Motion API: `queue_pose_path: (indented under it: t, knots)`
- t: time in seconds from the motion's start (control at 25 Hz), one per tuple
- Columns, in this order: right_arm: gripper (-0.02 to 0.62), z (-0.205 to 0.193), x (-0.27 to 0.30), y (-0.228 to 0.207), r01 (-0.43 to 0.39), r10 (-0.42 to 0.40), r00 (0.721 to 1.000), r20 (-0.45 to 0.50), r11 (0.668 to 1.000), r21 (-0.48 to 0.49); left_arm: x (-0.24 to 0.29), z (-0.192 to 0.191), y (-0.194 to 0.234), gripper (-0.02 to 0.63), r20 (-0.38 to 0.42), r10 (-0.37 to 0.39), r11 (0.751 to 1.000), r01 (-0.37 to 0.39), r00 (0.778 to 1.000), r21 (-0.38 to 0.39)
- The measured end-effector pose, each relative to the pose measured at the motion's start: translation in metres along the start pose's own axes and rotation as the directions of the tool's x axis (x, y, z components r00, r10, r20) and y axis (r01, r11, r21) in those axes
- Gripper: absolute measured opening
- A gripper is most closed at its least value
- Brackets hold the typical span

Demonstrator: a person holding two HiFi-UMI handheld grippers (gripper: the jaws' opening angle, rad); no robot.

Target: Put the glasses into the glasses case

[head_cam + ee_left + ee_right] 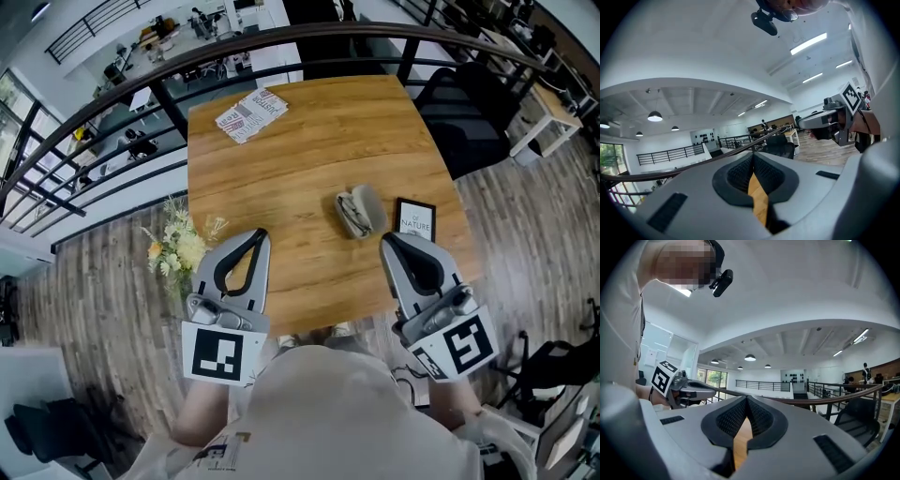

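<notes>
A grey glasses case (360, 211) lies open on the wooden table (300, 159), right of centre, with the folded glasses (351, 215) resting in it. My left gripper (259, 234) hovers over the table's near left edge, shut and empty. My right gripper (386, 240) hangs just this side of the case, shut with nothing between its tips. In the left gripper view my left gripper (752, 157) has its tips together, a sliver of table showing below. My right gripper (746, 399) looks the same in the right gripper view. Neither gripper view shows the case.
A small black framed card (415, 220) stands right of the case. A printed magazine (251, 114) lies at the table's far left corner. Flowers (180, 246) sit off the left edge. A dark railing (309, 36) curves behind the table, with a black chair (466, 117) at the right.
</notes>
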State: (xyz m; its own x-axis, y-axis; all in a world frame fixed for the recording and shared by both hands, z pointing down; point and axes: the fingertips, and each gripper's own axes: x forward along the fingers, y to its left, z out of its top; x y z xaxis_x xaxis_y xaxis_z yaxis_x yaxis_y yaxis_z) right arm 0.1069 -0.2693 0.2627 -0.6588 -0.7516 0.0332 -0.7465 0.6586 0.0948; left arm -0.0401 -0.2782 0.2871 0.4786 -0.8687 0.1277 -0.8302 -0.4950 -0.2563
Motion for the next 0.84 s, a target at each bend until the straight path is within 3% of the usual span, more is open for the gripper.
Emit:
queue_pose_path:
  t: [0.28, 0.52, 0.84]
  knots:
    - [0.026, -0.009, 0.0, 0.009, -0.018, 0.018, 0.999, -0.035, 1.0, 0.012, -0.002, -0.014, -0.011, 0.017, -0.034, -0.018, 0.998, 0.016, 0.999, -0.067]
    - [0.026, -0.012, 0.002, 0.005, 0.0, 0.001, 0.999, -0.033, 0.999, 0.043, -0.007, -0.025, 0.0, 0.017, -0.062, 0.005, 0.998, -0.009, 0.998, -0.061]
    - [0.026, -0.013, 0.004, 0.009, -0.007, 0.01, 0.999, -0.045, 0.998, 0.06, -0.011, -0.018, -0.004, 0.017, -0.034, -0.022, 0.998, 0.021, 0.999, -0.054]
